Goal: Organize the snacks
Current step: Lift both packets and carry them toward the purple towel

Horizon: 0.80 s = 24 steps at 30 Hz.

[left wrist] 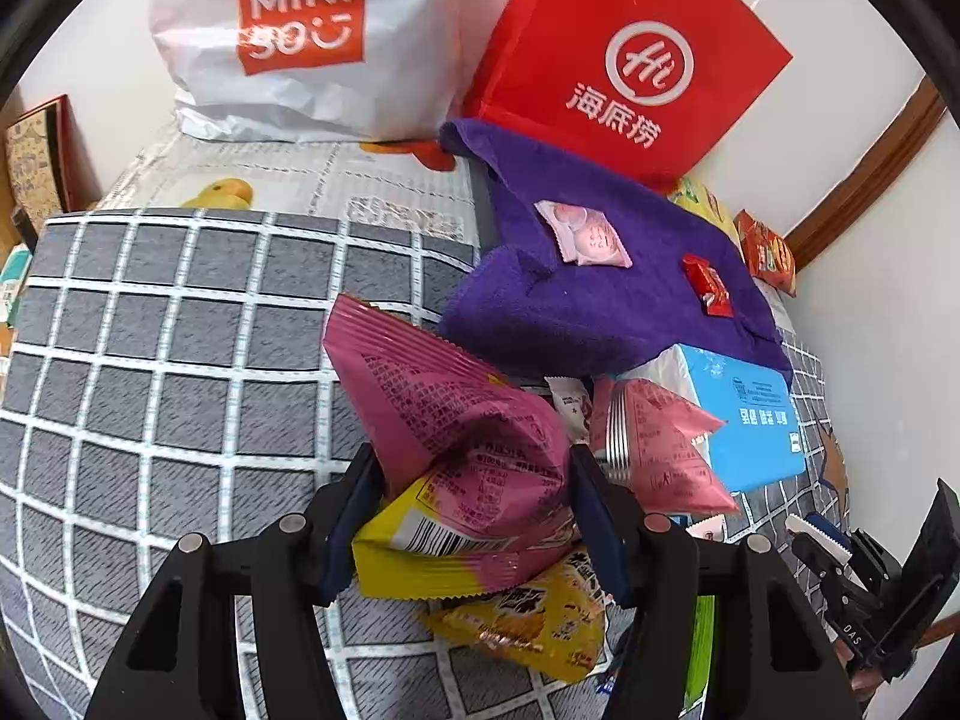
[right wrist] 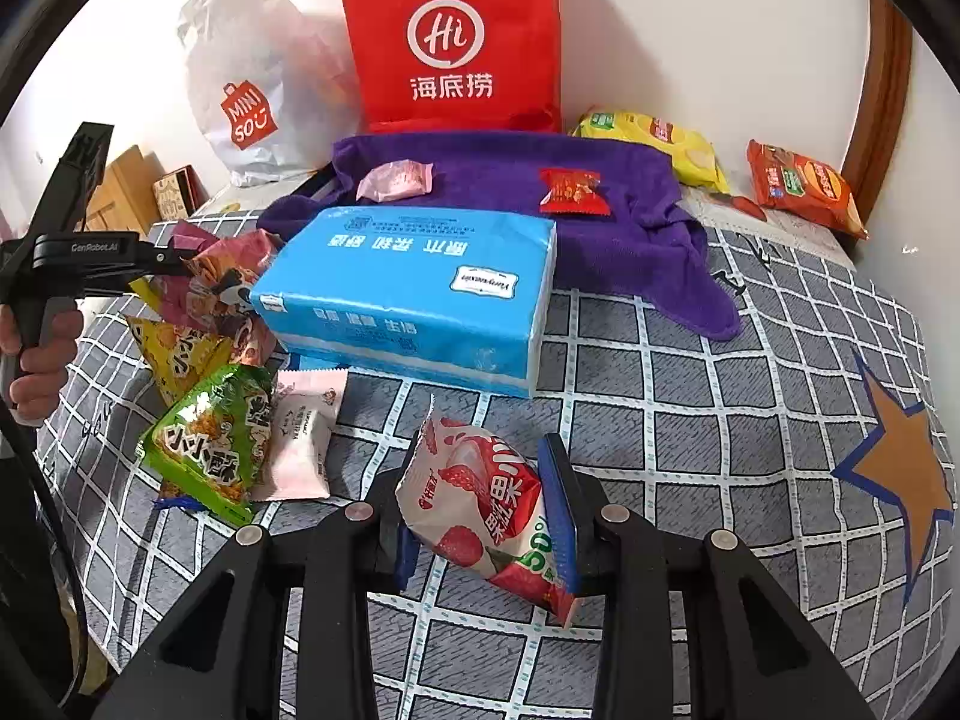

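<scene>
A grey bedcover with a white grid [right wrist: 690,420] filled the lower part of both views, a brown star print at its right edge in the right wrist view. Beyond it stood a white wall, with a wooden door frame [right wrist: 882,90] at the upper right.

Nearest in the left wrist view, the left gripper [left wrist: 474,516] was closed on a pink-and-yellow snack packet [left wrist: 456,450], its pads pressed into the crumpled film from both sides at bottom centre. A yellow snack bag [left wrist: 528,630] lay just beneath it. In the right wrist view the right gripper [right wrist: 480,516] pinched a white-and-red strawberry snack bag [right wrist: 480,498] at bottom centre, raised off the cover.

At lower left of that view lay a green snack bag [right wrist: 210,444] touching a pale pink packet [right wrist: 303,438]. Behind them, mid-frame, sat a blue tissue pack [right wrist: 414,294]. Farther back a purple towel [right wrist: 498,180] carried a pink candy [right wrist: 396,180] and a red candy [right wrist: 570,192]. At the wall stood a red paper bag [right wrist: 456,36] and a white plastic bag [right wrist: 252,96].
</scene>
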Each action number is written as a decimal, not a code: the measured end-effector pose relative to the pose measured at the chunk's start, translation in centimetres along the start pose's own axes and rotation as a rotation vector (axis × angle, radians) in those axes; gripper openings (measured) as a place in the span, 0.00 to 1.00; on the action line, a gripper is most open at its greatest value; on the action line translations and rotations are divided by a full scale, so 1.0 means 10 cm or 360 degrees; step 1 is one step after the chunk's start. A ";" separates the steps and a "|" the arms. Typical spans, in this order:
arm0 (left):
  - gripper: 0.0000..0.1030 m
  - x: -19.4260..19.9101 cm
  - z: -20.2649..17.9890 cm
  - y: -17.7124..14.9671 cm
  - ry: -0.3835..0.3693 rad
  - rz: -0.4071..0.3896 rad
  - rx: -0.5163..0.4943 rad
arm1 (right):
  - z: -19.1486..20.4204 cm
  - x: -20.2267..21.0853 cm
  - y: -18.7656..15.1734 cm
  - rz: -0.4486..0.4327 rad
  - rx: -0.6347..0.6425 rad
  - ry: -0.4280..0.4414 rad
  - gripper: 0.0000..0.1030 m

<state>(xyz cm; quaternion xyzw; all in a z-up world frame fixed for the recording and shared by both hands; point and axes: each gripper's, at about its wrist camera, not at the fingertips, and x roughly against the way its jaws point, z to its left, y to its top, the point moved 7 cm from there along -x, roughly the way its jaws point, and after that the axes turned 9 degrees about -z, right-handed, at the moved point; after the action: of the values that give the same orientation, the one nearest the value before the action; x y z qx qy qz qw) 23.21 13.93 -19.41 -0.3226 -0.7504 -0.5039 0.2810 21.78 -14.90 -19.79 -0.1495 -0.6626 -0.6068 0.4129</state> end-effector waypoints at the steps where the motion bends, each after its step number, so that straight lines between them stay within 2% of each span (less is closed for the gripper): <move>1: 0.58 0.05 0.02 0.00 0.0007 -0.0014 0.0006 | 0.00 0.01 0.01 -0.0006 -0.0002 -0.0003 0.34; 12: 0.58 0.62 -0.01 -0.02 0.0000 -0.0146 0.0008 | 0.02 0.25 0.09 -0.0062 -0.0050 -0.0039 0.34; 24: 0.58 1.03 -0.43 -0.14 -0.0114 -0.0213 -0.0061 | 0.04 0.47 0.16 -0.0108 -0.0076 -0.0081 0.34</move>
<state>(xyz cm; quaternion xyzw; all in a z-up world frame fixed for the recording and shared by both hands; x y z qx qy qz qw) 16.02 11.53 -11.10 -0.2949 -0.7700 -0.5239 0.2135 19.82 -15.62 -15.23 -0.1523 -0.6628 -0.6320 0.3714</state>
